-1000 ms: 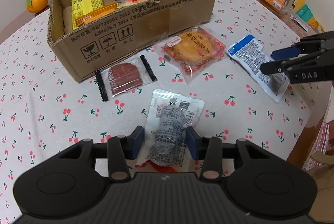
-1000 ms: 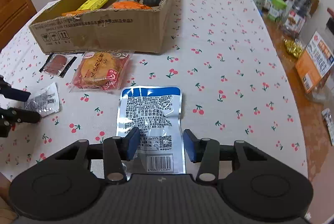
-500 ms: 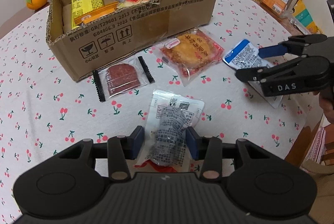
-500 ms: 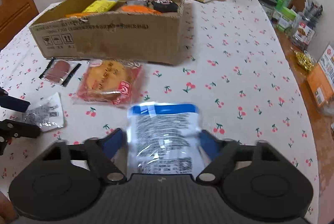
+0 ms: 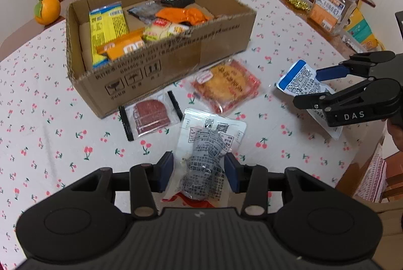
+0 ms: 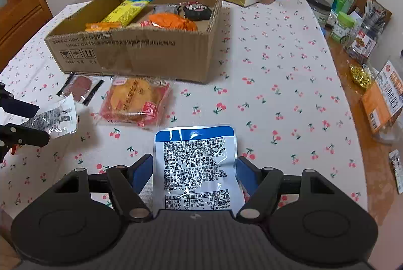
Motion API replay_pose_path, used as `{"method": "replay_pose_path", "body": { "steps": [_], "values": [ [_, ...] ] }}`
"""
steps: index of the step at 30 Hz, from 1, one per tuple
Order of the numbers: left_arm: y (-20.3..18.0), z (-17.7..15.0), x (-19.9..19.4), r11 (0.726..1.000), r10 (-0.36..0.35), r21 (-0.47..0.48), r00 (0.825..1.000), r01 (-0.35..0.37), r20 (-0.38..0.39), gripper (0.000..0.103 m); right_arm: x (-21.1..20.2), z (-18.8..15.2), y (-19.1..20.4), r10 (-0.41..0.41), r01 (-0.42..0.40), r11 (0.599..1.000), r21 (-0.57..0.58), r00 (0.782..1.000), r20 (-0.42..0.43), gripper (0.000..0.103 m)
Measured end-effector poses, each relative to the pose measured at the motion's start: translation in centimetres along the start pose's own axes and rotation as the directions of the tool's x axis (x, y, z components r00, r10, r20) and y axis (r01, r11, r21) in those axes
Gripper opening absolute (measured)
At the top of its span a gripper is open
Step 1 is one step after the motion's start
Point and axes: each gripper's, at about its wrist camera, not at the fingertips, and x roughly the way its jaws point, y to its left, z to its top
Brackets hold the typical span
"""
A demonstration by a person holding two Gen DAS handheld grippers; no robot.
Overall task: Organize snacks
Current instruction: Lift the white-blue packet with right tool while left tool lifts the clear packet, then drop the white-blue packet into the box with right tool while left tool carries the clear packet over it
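The left gripper (image 5: pixel 199 168) has lifted the clear crinkly snack bag (image 5: pixel 207 151) it squeezes off the cherry-print table (image 5: pixel 50 131), while the right gripper (image 6: pixel 194 173) has let go around the blue-topped silver packet (image 6: pixel 196 164), so the brown cardboard box (image 5: pixel 176 61) comes next.

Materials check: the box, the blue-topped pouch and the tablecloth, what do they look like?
Box: corrugated cardboard, matte brown, ragged fluted top edges.
Blue-topped pouch: probably foil-laminate plastic, glossy silver; creases catch the light.
Tablecloth: matte with a cherry print, lying flat; woven fabric or vinyl, cannot tell.
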Motion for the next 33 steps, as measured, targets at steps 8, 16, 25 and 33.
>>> {"method": "replay_pose_path", "body": {
  "steps": [8,16,25,33],
  "values": [
    [-0.4,1.3,-3.0,1.000,-0.015,0.015,0.999,0.014,0.042,0.043,-3.3,2.6,-0.4,0.044,-0.043,0.998,-0.053,0.998,0.033,0.077],
    [-0.1,1.8,-5.4,1.000,-0.009,-0.004,0.995,0.009,0.096,0.043,-4.9,7.1,0.0,0.115,-0.103,0.989,-0.110,0.988,0.106,0.077],
    [2.1,2.0,-7.2,0.996,0.047,-0.083,0.990,-0.036,0.135,0.043,-3.2,13.2,2.1,0.182,-0.150,0.969,-0.197,0.970,0.158,0.077],
    [4.2,2.5,-8.3,0.987,0.107,-0.139,0.981,-0.085,0.160,0.043,1.2,19.2,3.1,0.184,-0.145,0.964,-0.222,0.968,0.168,0.077]
  ]
}}
